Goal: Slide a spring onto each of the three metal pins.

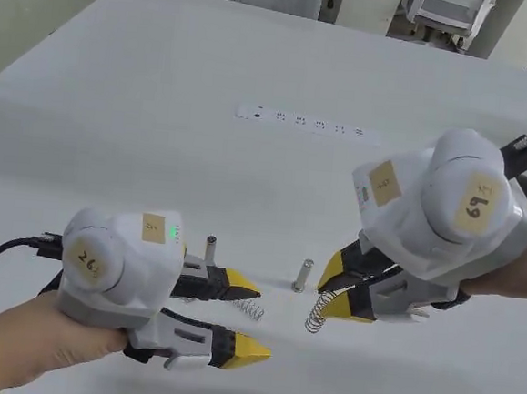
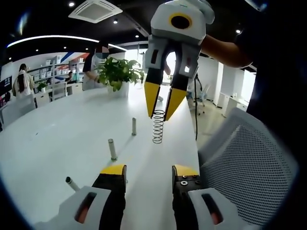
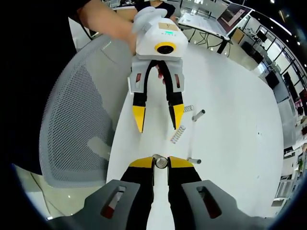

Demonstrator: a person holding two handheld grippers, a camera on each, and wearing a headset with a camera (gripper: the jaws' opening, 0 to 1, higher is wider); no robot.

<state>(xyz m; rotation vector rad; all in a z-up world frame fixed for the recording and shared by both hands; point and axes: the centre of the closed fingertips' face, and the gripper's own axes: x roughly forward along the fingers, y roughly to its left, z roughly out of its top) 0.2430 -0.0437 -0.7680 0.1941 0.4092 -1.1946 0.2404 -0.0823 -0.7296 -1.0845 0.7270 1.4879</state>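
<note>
In the head view, the right gripper (image 1: 339,291) is seen at 4 o'clock, its jaws pinched on the top of a spring (image 1: 317,312) that hangs below the tips over the white table (image 1: 161,107). The left gripper (image 1: 247,316) is held at 7 o'clock, jaws spread, nothing between them. One metal pin (image 1: 211,247) and a second pin (image 1: 304,275) are stood near centre. A loose spring (image 1: 249,308) is laid at 6 o'clock.
</note>
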